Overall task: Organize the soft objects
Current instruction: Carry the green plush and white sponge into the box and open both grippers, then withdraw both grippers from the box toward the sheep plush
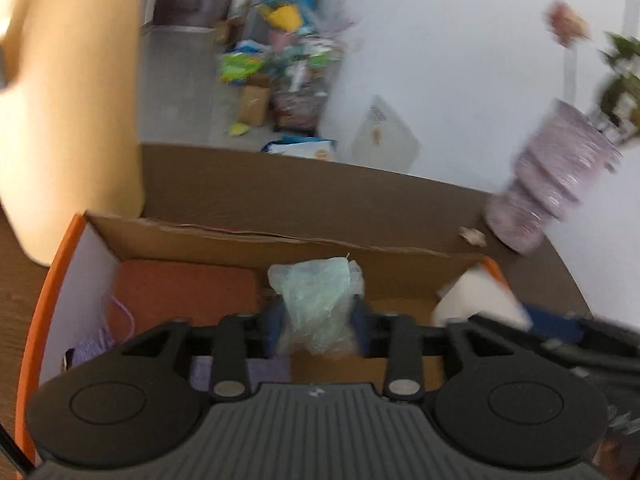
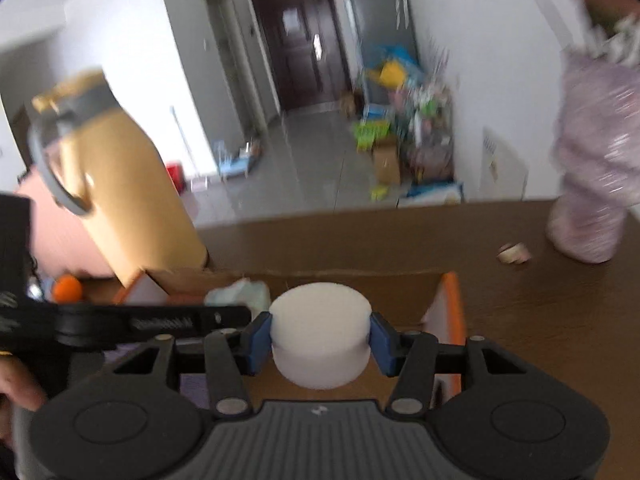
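My left gripper (image 1: 318,324) is shut on a crumpled pale green plastic bag (image 1: 316,300) and holds it over the open cardboard box (image 1: 240,240). In the box lie an orange-brown pad (image 1: 184,292) and purple cloth with cord (image 1: 96,344). My right gripper (image 2: 318,340) is shut on a round white foam sponge (image 2: 318,336) above the same box (image 2: 352,280). The sponge (image 1: 476,300) and right gripper also show at the right of the left wrist view. The bag (image 2: 240,294) and left gripper (image 2: 192,322) show at the left of the right wrist view.
The box sits on a dark brown table (image 2: 540,320). A yellow flask (image 2: 128,184) stands left of the box. A pink ribbed vase (image 1: 560,176) stands at the back right, with a small scrap (image 2: 514,254) near it. An orange ball (image 2: 68,288) lies far left.
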Tool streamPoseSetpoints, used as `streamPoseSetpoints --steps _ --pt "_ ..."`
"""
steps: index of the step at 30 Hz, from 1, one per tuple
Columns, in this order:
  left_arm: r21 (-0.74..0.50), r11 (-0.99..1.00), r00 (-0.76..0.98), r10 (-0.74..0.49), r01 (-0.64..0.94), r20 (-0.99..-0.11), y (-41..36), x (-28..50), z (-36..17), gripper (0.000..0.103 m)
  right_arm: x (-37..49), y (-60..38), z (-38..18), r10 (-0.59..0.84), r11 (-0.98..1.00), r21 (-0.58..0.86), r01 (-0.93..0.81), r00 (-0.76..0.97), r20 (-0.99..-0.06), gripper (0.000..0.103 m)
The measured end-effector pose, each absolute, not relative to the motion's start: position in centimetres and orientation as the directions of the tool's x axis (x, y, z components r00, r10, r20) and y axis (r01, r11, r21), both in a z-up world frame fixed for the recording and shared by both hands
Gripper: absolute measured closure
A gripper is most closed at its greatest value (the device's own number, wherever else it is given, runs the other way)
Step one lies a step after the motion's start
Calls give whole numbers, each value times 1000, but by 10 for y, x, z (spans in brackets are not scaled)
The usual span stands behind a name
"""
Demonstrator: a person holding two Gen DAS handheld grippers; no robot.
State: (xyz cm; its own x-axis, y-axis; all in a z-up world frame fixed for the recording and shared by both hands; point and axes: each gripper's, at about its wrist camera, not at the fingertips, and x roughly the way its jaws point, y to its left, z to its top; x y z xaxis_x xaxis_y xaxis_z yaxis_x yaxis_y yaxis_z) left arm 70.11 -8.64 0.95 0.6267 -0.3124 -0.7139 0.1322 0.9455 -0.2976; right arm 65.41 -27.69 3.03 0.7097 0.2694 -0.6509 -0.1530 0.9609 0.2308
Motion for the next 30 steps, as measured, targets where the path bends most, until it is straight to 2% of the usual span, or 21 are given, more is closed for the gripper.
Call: streamPoseSetpoints --steps 2,3,5,8,10,16,19,25,27,30 --pt "-330 935 630 -337 133 -699 -76 704 6 48 674 -269 15 271 960 239 -144 683 -678 49" --pt "-332 935 634 -330 120 -699 -72 704 6 39 681 -265 9 270 961 239 -142 672 -689 48" --pt "-350 930 650 -337 115 -681 -63 702 9 26 688 -258 -1 293 954 264 -145 649 -702 45" --pt "-354 926 670 -344 128 -658 -54 695 19 25 689 -255 -6 345 933 324 -157 641 -685 41" --pt "-343 932 683 -329 121 -652 -51 690 29 24 685 -253 -1 303 949 283 -142 666 -682 35" --pt "-279 951 723 -288 136 -628 -42 655 62 22 654 -263 39 251 966 219 -139 719 -648 33" --pt "-235 960 744 -270 155 -611 -38 626 83 21 624 -271 67 211 976 168 -135 755 -621 32" --pt "-121 972 796 -236 203 -558 -28 549 126 15 547 -293 123 171 985 96 -141 819 -548 24" --pt "-118 971 808 -237 206 -539 -23 526 134 12 518 -298 136 158 987 72 -142 842 -516 20" --pt "-139 972 826 -233 188 -514 -23 492 137 12 475 -305 144 170 985 65 -158 870 -463 19"
